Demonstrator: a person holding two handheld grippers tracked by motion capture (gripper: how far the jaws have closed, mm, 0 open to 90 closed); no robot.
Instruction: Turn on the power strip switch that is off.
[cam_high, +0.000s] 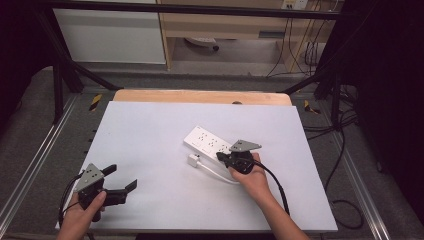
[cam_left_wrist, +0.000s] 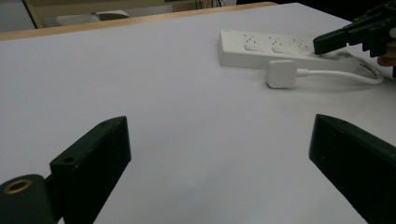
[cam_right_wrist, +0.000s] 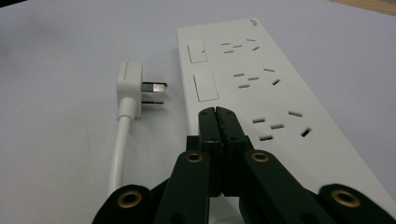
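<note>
The right gripper (cam_right_wrist: 215, 112) is pressing down with clenched jaws — nothing between them — on the near end of the flat white plastic power strip (cam_right_wrist: 261, 88), tips sitting over the spot where a third rocker switch would be, in line with the two switches visible farther along. Judging the step as a switch press or a hold-down of the strip: it is going best if the closed tips are kept square over that spot and pushed straight down, not sideways, since the strip is lying loose on the pale grey worktop (cam_high: 150, 150) and could be sliding. The white three-pin plug with its white cable (cam_right_wrist: 133, 86) is lying just beside the strip's long edge, pins pointing at the strip, not inserted, apart from the jaws. In the high view the strip (cam_high: 207, 140) is sitting right of centre, angled, with the right gripper (cam_high: 220, 156) at its near end. The left gripper (cam_high: 122, 177) is hovering at the near left corner — jaws released wide, holding nothing, well apart from strip and plug.
</note>
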